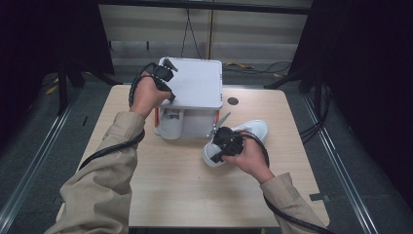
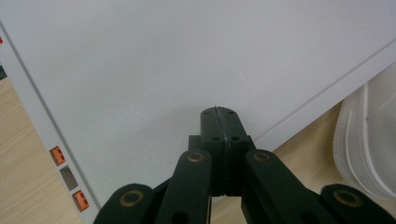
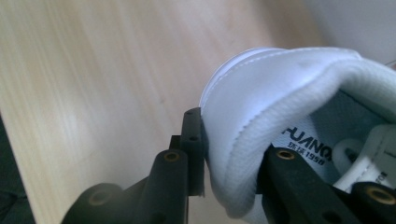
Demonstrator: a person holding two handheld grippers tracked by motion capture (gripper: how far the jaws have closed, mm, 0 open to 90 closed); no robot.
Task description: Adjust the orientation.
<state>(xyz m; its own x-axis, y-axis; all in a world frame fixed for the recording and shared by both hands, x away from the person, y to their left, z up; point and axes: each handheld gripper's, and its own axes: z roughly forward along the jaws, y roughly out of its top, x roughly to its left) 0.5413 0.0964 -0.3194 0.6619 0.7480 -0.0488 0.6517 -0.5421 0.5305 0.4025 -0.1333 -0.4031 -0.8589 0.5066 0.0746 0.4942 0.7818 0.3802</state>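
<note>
A white sneaker (image 1: 253, 130) lies on the wooden table (image 1: 170, 185), heel toward the person. My right gripper (image 1: 216, 151) is shut on its heel (image 3: 280, 79): in the right gripper view one jaw sits outside the heel wall and the other inside the shoe's opening, and my right gripper (image 3: 233, 140) pinches the padded collar. A second white sneaker (image 1: 171, 124) sits under a white box-like stand (image 1: 197, 83). My left gripper (image 1: 168, 92) is shut, its tips resting on the stand's flat top (image 2: 163, 60) near the front left corner, and my left gripper (image 2: 218, 116) holds nothing.
The stand has orange fittings (image 2: 57, 155) along its left edge. The second sneaker's sole (image 2: 369, 140) pokes out beyond the stand's front edge. A small dark round spot (image 1: 233, 101) marks the table to the right of the stand. Cables trail from both grippers.
</note>
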